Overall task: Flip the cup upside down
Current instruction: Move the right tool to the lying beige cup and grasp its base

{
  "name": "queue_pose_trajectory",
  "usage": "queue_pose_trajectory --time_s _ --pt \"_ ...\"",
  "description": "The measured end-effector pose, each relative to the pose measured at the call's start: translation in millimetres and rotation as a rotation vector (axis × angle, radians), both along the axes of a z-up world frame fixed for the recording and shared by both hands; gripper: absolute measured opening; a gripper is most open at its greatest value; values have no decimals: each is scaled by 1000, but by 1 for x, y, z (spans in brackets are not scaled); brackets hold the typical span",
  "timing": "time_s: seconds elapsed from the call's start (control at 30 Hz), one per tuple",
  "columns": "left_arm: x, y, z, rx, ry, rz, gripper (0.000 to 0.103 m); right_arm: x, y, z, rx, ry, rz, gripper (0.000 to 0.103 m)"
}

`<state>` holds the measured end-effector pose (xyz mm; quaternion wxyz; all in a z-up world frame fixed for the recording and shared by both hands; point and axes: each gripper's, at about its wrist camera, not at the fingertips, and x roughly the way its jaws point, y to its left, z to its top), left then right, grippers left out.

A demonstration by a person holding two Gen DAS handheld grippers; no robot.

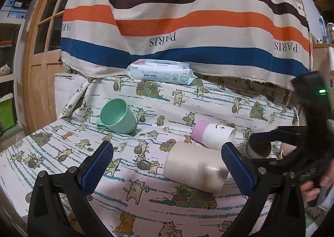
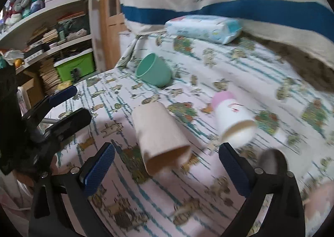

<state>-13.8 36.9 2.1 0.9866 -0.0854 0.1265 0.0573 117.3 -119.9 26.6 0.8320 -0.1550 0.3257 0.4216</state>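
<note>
- Left tongs [image 1: 167,166] gape wide, gripping nothing; the beige cup [image 1: 195,167] lies on its side between the pads, nearer the right one.
- Right tongs [image 2: 167,166] likewise wide and bare, with that cup [image 2: 160,134] at twelve o'clock.
- Green mug [image 1: 118,116] at eleven o'clock on the bench [image 1: 146,205].

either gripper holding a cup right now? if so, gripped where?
Nothing held. The left gripper and right gripper are both open; the beige tumbler-shaped cup lies on its side on the cat-print cloth, ungripped.
</note>
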Motion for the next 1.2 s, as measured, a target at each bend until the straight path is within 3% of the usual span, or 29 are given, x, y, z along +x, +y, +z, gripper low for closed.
queue_pose_trajectory --time_s 0.23,0.33,0.57,0.63,0.67,0.7,1.03,1.2 --pt "-2 3 0 -11 -9 1 103 25 35 -23 -50 51 136 99" --pt "0 3 0 -6 6 0 103 38 47 -32 -67 38 138 99" --pt "3 2 -1 -5 19 6 103 59 59 -52 -41 198 199 92" --pt "4 1 -1 -3 23 4 103 59 62 -60 -63 225 196 87" --pt "4 1 -1 -2 22 3 103 59 63 -63 -70 237 192 78" --pt "4 1 -1 -2 21 2 103 58 61 -65 -67 246 181 73" --pt "4 0 -1 -2 22 3 103 31 16 -39 26 198 -50 70" --pt "4 0 -2 1 24 3 103 -4 -19 -8 32 32 -191 69"
